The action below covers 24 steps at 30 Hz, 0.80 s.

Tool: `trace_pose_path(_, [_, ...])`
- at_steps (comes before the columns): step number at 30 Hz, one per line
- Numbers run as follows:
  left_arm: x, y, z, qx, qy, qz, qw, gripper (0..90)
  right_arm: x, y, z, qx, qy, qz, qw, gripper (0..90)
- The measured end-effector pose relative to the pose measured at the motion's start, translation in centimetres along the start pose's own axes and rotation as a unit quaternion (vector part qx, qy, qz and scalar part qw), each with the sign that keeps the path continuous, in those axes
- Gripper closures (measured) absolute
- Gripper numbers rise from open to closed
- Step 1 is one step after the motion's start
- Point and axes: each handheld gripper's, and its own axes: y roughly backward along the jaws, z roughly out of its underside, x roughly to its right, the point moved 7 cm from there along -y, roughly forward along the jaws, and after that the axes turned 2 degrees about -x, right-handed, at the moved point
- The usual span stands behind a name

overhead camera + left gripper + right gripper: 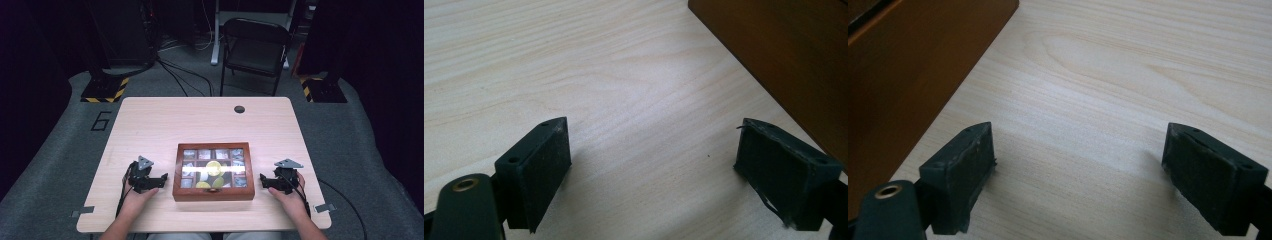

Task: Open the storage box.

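Two handheld grippers are resting on the pale wooden worktop (150, 120), one at each side of a reddish-brown wooden box with a glass-paned lid (214, 171), which is sitting near the person's edge, midway between the hands. The left gripper (159, 180) is lying just beside the box's left wall, and the right gripper (265, 181) just beside its right wall; the fingers (541, 167) of both are standing wide apart with nothing between them, only bare worktop. Through the pane, small compartments are showing, some holding what may be yellow round pieces, though glare is blurring them. The box is looking stiff and fairly heavy, its polished walls probably slippery and the glass fragile, so taking hold low on the two opposite side walls, or at the lid's front lip for opening, seems wisest.
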Motion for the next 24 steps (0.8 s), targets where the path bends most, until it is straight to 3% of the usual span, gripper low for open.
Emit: trace_pose_path(24, [-0.09, -0.02, -0.06, 0.006, 0.006, -0.004, 1.0000, 16.1, 0.02, 0.29, 0.14, 0.004, -0.001, 0.001, 1.0000, 18.8])
